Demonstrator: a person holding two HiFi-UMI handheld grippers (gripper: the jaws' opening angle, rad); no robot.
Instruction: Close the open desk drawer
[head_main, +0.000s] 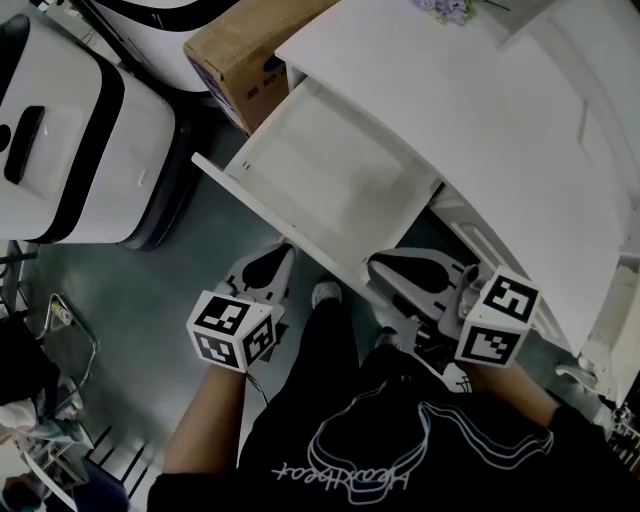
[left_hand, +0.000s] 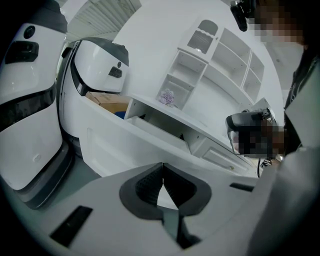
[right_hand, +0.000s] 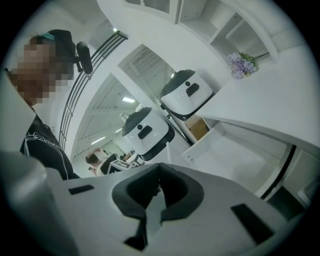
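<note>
at the far left we see a big white machine (head_main: 70, 140) with black trim standing on the grey floor, and behind it a cardboard box (head_main: 235, 60) that sits against the left end of the desk (head_main: 480, 150). the drawer (head_main: 330, 170) is pulled well out from under the desk's near edge, its long front panel running at a slant toward us. our left gripper (head_main: 268, 265) hangs just outside that front panel, near its middle, with its marker cube (head_main: 232, 330) lower down by our arm. in the left gripper view its fingers (left_hand: 145, 185) are pressed together at the tips with nothing between them, and they point at the drawer's white front (left_hand: 130, 145). whether they touch the panel we cannot tell. between the two tools a light shoe (head_main: 325, 293) shows on the floor. our right gripper (head_main: 400, 268) sits at the right end of the front panel, close under the desk's near edge, its cube (head_main: 497, 330) behind it. in the right gripper view its fingers (right_hand: 175, 187) are likewise brought together and bare, with the open drawer (right_hand: 235, 150) off to their right. a small bunch of purple flowers (head_main: 445, 10) lies at the desk's far edge, below white shelf compartments (left_hand: 220, 60).
</note>
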